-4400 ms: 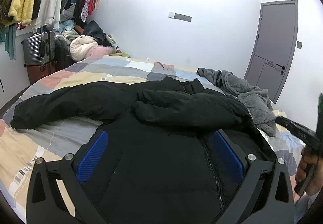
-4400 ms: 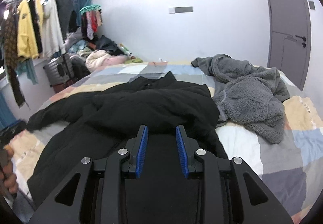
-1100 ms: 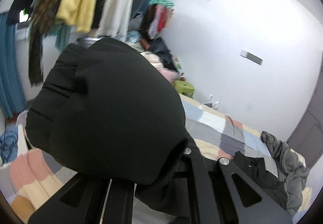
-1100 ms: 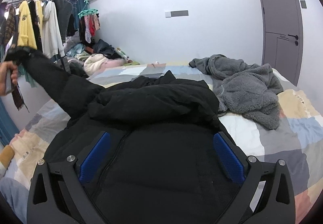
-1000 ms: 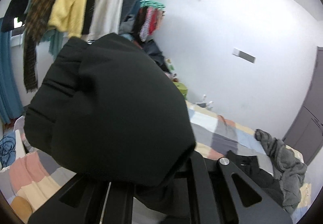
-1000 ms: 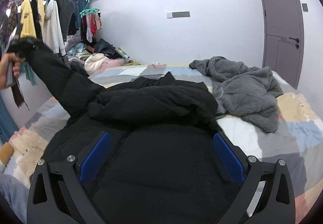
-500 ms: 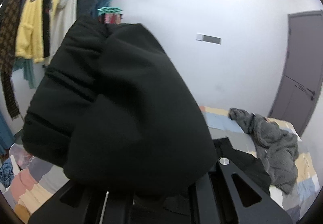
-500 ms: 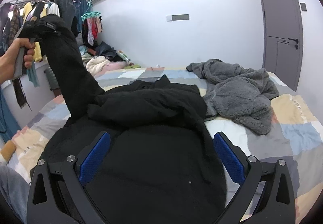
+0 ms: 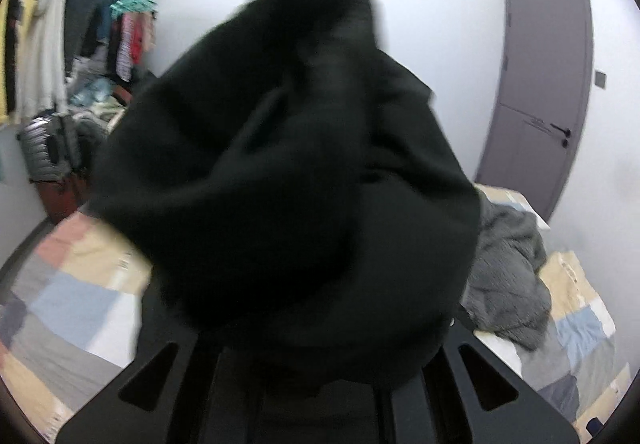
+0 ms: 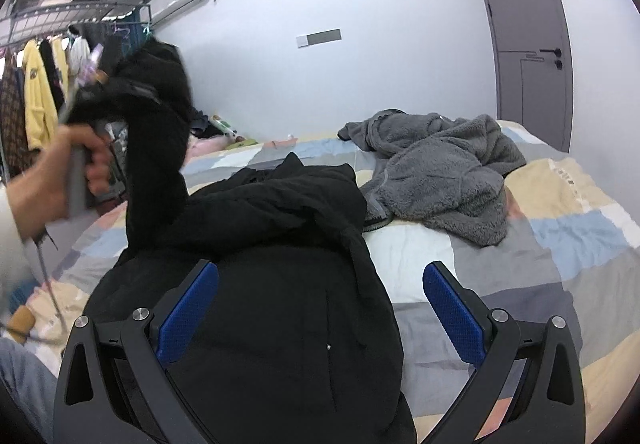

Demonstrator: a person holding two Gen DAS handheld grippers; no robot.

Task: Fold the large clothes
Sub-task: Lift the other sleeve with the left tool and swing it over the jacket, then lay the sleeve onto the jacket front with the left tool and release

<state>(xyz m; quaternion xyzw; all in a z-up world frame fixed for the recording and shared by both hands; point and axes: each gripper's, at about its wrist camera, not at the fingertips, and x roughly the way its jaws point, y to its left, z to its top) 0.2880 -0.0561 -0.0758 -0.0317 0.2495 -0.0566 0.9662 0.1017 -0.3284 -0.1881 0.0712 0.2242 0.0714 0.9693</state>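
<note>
A large black padded jacket (image 10: 280,244) lies on the patchwork bed (image 10: 560,244). My left gripper (image 10: 132,88) is shut on the jacket's left sleeve cuff (image 9: 288,180) and holds it high above the bed's left side; the sleeve (image 10: 156,172) hangs down to the jacket body. In the left wrist view the cuff fills the frame and hides the fingers. My right gripper (image 10: 320,296) is open and empty, low over the jacket's lower body, blue pads (image 10: 188,304) wide apart.
A grey fleece garment (image 10: 444,172) lies crumpled at the bed's right, beside the jacket. A clothes rack (image 10: 36,84) with hanging clothes and a suitcase (image 9: 44,148) stand at the left. A grey door (image 10: 528,44) is at the far right.
My left gripper has swung the sleeve cuff up and rightward toward the jacket's middle. The right gripper has stayed open over the jacket's lower body.
</note>
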